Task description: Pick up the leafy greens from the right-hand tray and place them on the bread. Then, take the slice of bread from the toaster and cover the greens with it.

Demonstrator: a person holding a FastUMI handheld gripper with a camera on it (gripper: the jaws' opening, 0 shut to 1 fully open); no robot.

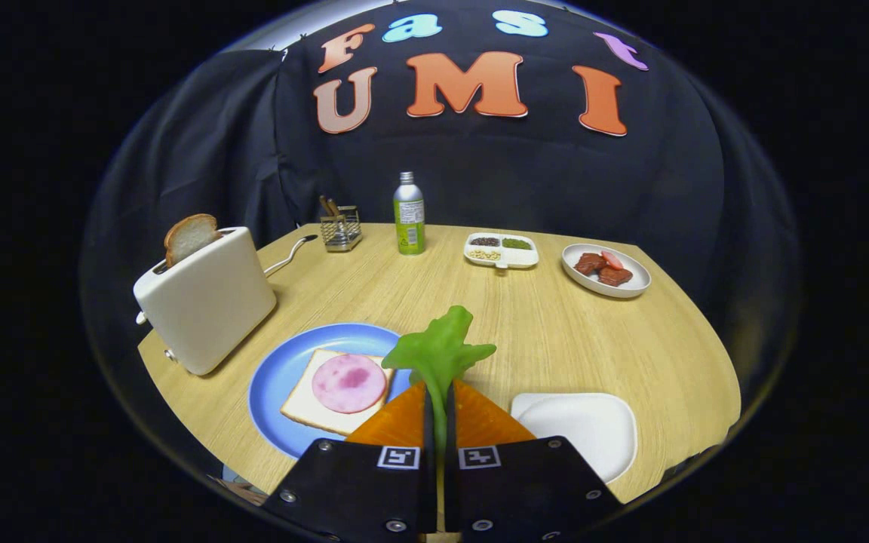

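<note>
Far left on the wooden table (555,332) there's a white toaster (208,302) with a slice of bread (190,237) poking up out of its slot. Behind it sits a spoon (290,256) and a little wire holder (341,226) with a couple of sticks in it. Closer in, next to the toaster, a blue plate (284,369) has another bread slice (306,407) lying flat with a round of ham (349,382) on top. Then the gripper (438,400): its fingers are pinched tight on the stem of the leafy greens (438,351), which stick up just ahead of the tips, off the table, right beside the blue plate's edge. Behind that stands a green bottle (409,214). Moving right, a divided dish (502,250) of toppings, then a white plate (606,270) with meat pieces. Nearest on the right, just beside the fingers, is the white tray (585,430).
</note>
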